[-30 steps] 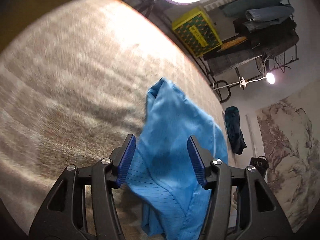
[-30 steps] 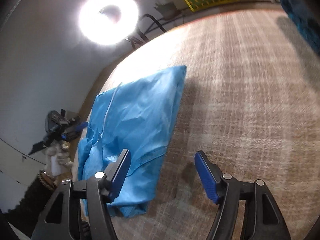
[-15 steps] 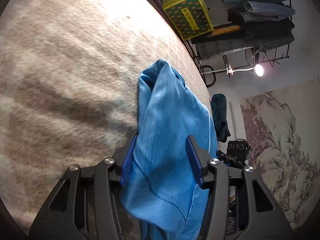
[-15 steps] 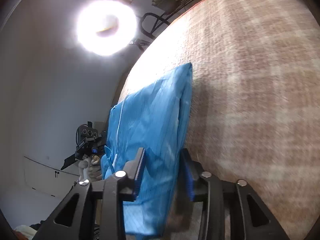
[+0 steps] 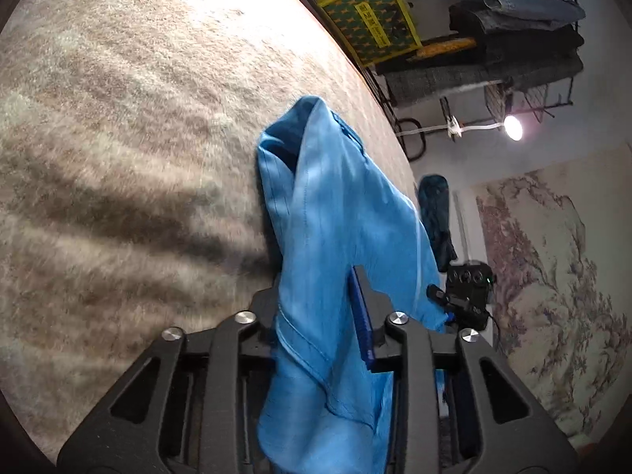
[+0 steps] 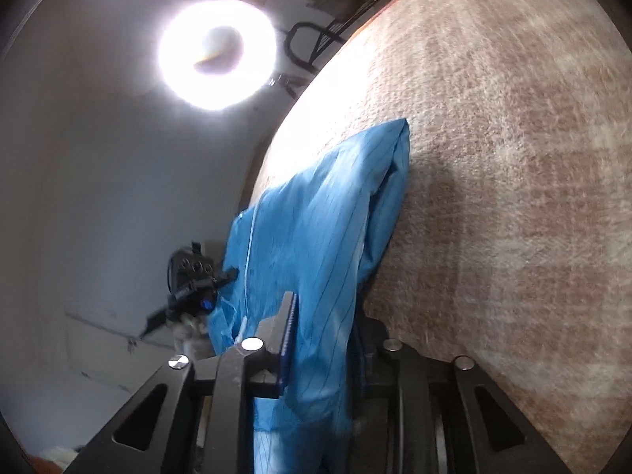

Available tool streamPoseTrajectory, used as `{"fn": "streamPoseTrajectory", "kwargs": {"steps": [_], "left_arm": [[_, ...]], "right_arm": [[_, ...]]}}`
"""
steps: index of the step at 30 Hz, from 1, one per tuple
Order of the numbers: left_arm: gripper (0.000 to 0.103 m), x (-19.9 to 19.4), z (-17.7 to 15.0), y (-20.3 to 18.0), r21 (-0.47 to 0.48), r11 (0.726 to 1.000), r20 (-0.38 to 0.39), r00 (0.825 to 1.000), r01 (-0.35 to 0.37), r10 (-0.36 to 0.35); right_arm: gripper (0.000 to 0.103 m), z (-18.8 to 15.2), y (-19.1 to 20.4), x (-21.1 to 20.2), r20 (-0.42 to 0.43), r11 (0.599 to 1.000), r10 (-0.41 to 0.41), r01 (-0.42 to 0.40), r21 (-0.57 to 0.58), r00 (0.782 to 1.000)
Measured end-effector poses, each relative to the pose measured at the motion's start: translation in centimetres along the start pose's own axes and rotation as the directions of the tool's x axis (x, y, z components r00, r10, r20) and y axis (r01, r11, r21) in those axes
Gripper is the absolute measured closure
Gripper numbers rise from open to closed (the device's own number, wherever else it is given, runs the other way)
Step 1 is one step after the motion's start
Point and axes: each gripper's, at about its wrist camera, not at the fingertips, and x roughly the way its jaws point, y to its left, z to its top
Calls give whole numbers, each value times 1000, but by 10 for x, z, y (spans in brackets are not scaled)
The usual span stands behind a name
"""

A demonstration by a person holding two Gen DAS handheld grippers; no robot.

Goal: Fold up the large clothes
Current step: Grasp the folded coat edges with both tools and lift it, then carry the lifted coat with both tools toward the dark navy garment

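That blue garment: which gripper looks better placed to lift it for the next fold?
Neither clearly. The left gripper and the right gripper are each closing on the near edge of the blue garment, with cloth between the jaws. The fold probably needs both lifting together off the carpet.

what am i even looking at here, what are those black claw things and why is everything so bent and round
Those black claws are hand-held grippers, one in each of a person's hands, not a robot arm. Each carries a wide fisheye camera looking forward along its two fingers, which is why the room curves.

One picture is from the left gripper, the other from the right gripper. In the right view you can also spot the other gripper off to the left.

On the surface is a fuzzy beige plaid blanket, and on it lies a large blue garment. Both grippers have its cloth between their blue-padded fingers and are closing on it, ready to fold.

In the background: a ring light, a rack of folded clothes and a yellow-edged box.
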Motion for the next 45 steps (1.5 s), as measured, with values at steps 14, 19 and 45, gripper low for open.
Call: {"fn": "streamPoseTrajectory", "kwargs": {"steps": [14, 19, 45], "left_arm": [[96, 7, -21, -65, 211, 939, 114, 961, -270, 251], [96, -3, -40, -98, 270, 910, 156, 947, -315, 281], [98, 5, -144, -264, 471, 849, 153, 970, -241, 191]], "right_arm": [[96, -3, 75, 20, 28, 915, -317, 314, -252, 948], [98, -12, 113, 18, 77, 833, -420, 418, -361, 904], [99, -86, 232, -140, 359, 559, -566, 666, -494, 742]]}}
